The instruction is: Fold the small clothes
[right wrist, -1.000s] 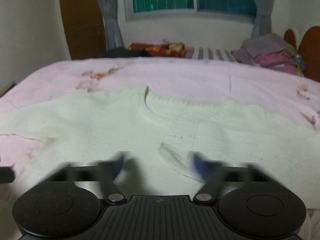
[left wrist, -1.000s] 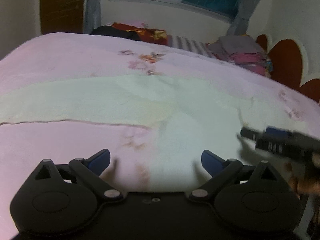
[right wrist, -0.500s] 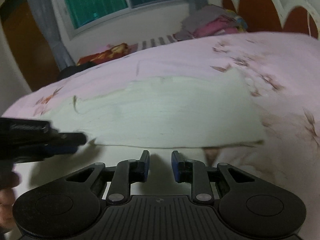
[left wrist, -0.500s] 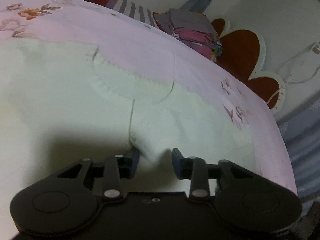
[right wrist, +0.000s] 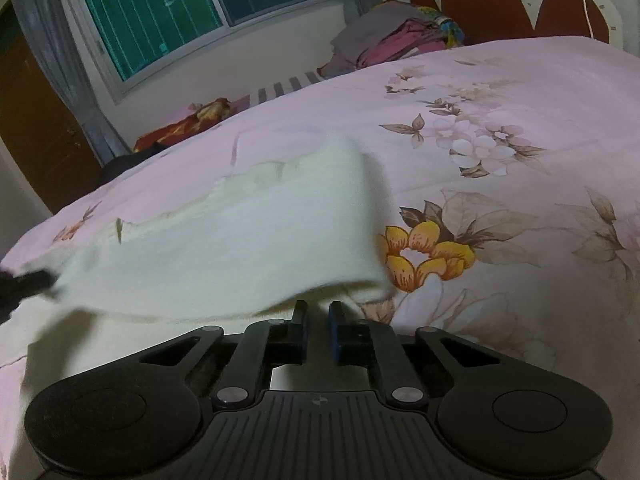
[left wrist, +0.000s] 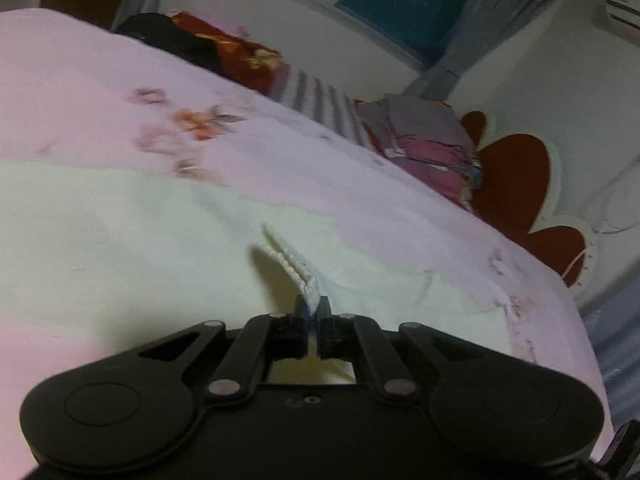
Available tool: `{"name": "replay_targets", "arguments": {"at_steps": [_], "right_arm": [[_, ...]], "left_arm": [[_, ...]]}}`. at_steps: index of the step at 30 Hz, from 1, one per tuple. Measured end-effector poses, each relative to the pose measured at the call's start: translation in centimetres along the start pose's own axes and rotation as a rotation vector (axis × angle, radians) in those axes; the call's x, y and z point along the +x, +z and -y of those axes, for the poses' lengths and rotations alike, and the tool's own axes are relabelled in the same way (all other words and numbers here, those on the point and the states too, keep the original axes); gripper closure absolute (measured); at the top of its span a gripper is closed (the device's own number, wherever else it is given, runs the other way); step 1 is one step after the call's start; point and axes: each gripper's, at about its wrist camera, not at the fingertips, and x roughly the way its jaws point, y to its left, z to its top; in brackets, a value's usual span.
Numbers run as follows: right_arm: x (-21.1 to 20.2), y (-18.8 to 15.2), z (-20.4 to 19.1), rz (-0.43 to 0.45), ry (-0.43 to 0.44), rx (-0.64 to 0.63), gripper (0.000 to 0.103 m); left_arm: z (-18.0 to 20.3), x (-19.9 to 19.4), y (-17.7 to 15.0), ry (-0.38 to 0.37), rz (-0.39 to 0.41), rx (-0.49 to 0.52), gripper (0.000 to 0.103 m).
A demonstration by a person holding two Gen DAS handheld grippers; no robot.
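my left gripper (left wrist: 313, 312) pinches the ribbed edge of the one cream garment (left wrist: 120, 240), which lies low and centre on the pink floral bedspread (right wrist: 520, 140). my right gripper (right wrist: 317, 316) is nearly pressed together; whether it holds cloth i cannot tell. i'd lift both evenly, keeping the edge taut. upper right: one stack of folded clothes (left wrist: 424, 144).

Dim indoor light, soft and slightly pinkish. Both views are grainy and smeared by motion blur, worst mid-frame. Fisheye bending curves the edges, and the corners darken to black.
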Motion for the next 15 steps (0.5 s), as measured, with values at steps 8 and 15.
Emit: {"name": "replay_targets", "arguments": {"at_steps": [8, 15], "right_arm": [[-0.1, -0.1, -0.4, -0.005, -0.020, -0.033, 0.097], [-0.1, -0.1, -0.6, -0.008, -0.033, -0.058, 0.097]], "left_arm": [[-2.6, -1.8, -0.7, 0.026, 0.035, -0.035, 0.100], [-3.5, -0.2, -0.8, 0.066, -0.032, -0.011, 0.100]]}}
